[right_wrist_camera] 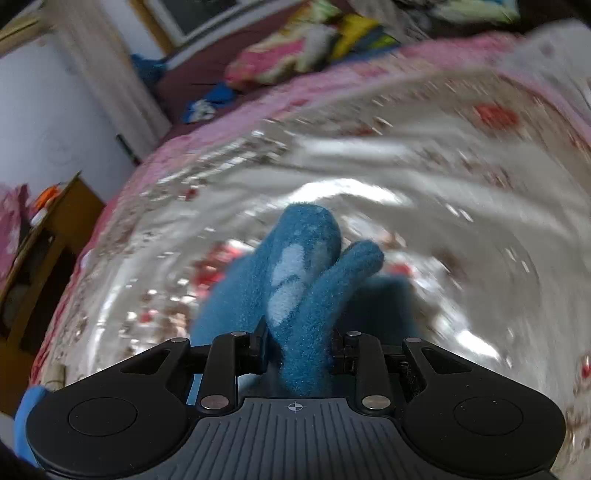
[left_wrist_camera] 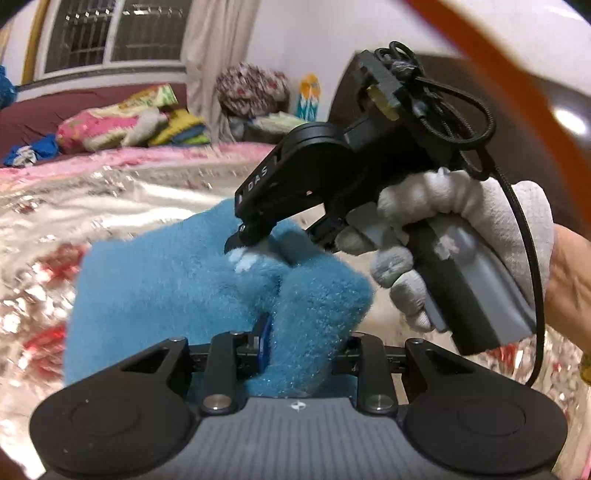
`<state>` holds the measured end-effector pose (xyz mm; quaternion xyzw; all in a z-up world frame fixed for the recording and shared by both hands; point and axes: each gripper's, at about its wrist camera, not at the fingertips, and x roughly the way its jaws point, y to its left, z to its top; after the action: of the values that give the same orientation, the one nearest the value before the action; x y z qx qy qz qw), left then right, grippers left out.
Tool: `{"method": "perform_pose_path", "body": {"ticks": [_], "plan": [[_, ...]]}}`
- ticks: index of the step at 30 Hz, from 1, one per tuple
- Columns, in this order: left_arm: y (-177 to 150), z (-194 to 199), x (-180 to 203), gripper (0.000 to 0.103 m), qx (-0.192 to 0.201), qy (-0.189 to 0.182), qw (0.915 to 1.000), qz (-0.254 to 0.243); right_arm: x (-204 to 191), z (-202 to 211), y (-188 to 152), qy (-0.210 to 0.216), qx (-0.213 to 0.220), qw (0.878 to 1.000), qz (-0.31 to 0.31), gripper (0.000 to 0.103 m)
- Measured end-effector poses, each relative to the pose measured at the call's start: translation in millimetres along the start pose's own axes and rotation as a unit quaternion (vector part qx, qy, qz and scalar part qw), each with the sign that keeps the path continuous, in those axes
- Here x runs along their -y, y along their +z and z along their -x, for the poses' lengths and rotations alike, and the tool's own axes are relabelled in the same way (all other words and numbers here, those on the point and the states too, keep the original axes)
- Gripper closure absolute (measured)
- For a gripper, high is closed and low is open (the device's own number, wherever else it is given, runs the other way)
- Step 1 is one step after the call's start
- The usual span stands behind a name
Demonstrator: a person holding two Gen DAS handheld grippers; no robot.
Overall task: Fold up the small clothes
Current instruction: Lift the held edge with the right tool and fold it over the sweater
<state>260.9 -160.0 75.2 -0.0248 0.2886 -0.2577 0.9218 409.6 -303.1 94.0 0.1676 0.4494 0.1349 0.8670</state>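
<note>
A fuzzy blue garment [left_wrist_camera: 177,295] with pale blue patches hangs bunched over the shiny, flower-printed cover [left_wrist_camera: 110,206]. My left gripper [left_wrist_camera: 306,343] is shut on a thick fold of it near the camera. My right gripper [left_wrist_camera: 240,240], held by a hand in a white glove [left_wrist_camera: 461,206], pinches the cloth's upper edge from the right. In the right wrist view the same blue garment [right_wrist_camera: 303,266] rises between the fingers of my right gripper [right_wrist_camera: 299,343], which is shut on it. The cover [right_wrist_camera: 369,177] below is blurred. The rest of the garment is hidden under the folds.
A heap of colourful cloths [left_wrist_camera: 122,125] lies at the back on a dark red surface, below a barred window [left_wrist_camera: 110,33] and beside a curtain. A wooden cabinet [right_wrist_camera: 48,240] stands off the cover's pink edge. An orange strap [left_wrist_camera: 517,74] crosses the upper right.
</note>
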Motion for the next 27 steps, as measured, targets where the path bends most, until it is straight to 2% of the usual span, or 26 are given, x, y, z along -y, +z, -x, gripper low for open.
{"method": "perform_pose_path", "body": {"ticks": [4, 6, 9, 13, 18, 20, 21, 25, 27], "plan": [[-12, -12, 25, 0.068, -0.020, 0.011, 0.9992, -0.033, 41, -17, -18, -0.006, -0.008, 0.999, -0.043, 0.074], [-16, -10, 31, 0.065, -0.020, 0.013, 0.9986, -0.047, 57, -18, -24, 0.002, -0.007, 0.998, -0.066, 0.064], [-13, -3, 28, 0.063, -0.020, 0.012, 0.9989, -0.040, 67, -6, -29, 0.013, 0.004, 0.998, -0.067, 0.061], [-13, 18, 20, 0.058, -0.013, -0.001, 0.9989, -0.045, 64, 25, -41, 0.004, 0.029, 0.998, -0.048, 0.060], [-20, 58, 15, 0.051, 0.002, -0.006, 0.9982, -0.059, 46, 66, -65, 0.043, 0.030, 0.998, -0.020, 0.060], [-21, 66, 10, 0.049, 0.005, 0.003, 0.9981, -0.062, 37, 74, -74, 0.052, 0.024, 0.998, -0.007, 0.058], [-21, 69, 7, 0.049, 0.005, 0.010, 0.9980, -0.063, 32, 75, -77, 0.051, 0.017, 0.999, 0.002, 0.056], [-18, 70, -9, 0.048, 0.001, 0.039, 0.9980, -0.049, 25, 59, -89, 0.015, -0.020, 1.000, 0.014, 0.055], [-13, 65, -17, 0.048, 0.001, 0.051, 0.9980, -0.037, 29, 47, -95, 0.016, -0.036, 0.999, 0.004, 0.055]]}}
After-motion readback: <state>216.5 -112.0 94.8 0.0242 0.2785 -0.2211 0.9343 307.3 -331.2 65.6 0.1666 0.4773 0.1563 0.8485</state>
